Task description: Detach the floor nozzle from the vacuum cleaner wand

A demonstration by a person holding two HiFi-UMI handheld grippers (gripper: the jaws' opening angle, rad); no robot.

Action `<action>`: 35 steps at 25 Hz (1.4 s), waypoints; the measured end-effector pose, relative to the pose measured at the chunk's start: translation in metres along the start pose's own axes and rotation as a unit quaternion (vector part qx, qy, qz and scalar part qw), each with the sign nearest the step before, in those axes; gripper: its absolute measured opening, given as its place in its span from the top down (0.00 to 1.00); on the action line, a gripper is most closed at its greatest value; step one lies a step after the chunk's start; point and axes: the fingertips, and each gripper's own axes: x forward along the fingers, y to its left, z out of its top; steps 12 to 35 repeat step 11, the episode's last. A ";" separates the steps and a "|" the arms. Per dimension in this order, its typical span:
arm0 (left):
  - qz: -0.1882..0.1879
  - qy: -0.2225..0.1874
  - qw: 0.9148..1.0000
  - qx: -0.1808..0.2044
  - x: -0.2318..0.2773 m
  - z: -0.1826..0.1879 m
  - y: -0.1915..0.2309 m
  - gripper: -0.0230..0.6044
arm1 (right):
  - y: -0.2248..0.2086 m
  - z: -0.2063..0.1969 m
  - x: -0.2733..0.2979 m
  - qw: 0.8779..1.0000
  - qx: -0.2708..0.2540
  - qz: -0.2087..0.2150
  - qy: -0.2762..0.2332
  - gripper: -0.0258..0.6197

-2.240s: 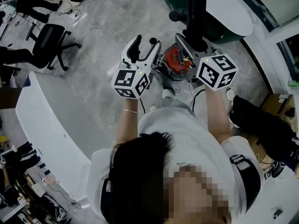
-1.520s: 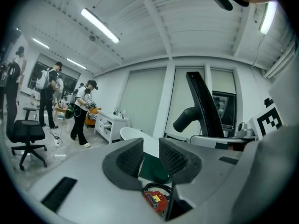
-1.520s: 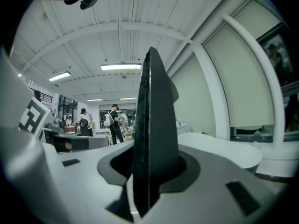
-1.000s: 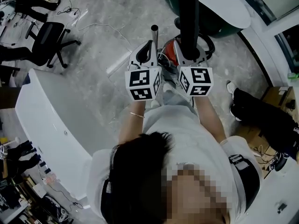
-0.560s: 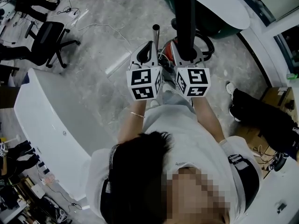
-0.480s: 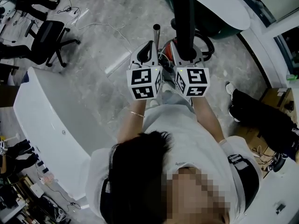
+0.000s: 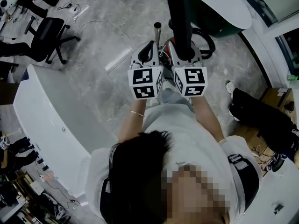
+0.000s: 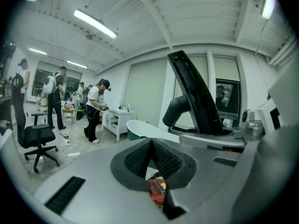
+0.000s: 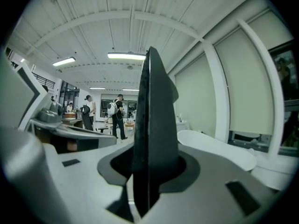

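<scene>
**Nozzle clamped in the right gripper, clear of the wand**

The red vacuum canister (image 8: pixel 157 192) sits on the grey floor (image 7: pixel 98 78) directly under both grippers. Above it, the right gripper (image 7: pixel 185 51) is clamped on the black floor nozzle (image 7: pixel 179 17). The nozzle stands upright between the jaws, its narrow edge facing that gripper's camera. Just left of the canister, the metal wand (image 7: pixel 157 28) rises with its open end bare, apart from the nozzle. The left gripper (image 7: pixel 148 49) is beside the wand, its jaws pressed together on nothing.

Left of the canister, open floor runs out to an office chair (image 7: pixel 46 34). A white cable (image 7: pixel 105 26) and a pale strip (image 7: pixel 117 62) lie on that stretch. Nearer the person on the same side, the curved edge of a white counter (image 7: pixel 51 125) closes in. Right of and beyond the canister, a round white table (image 7: pixel 219 6) with a green rim stands close, with a black hose (image 7: pixel 209 43) looped beside it.

The canister's label is a yellow-and-white patch too small to read. The left cube (image 7: pixel 145 82) and the right cube (image 7: pixel 190 81) show only black-and-white squares.
</scene>
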 end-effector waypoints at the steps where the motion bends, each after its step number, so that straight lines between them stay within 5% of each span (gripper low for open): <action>1: 0.001 0.002 1.000 0.000 0.000 -0.001 0.000 0.96 | 0.000 -0.001 0.000 1.000 0.000 0.001 0.002 0.75; 11: 0.009 0.003 1.000 0.027 0.001 0.000 0.004 0.96 | 0.003 -0.006 0.004 1.000 -0.008 -0.002 0.011 0.75; 35: 0.009 0.003 1.000 0.027 0.001 0.000 0.004 0.96 | 0.003 -0.006 0.004 1.000 -0.008 -0.002 0.011 0.75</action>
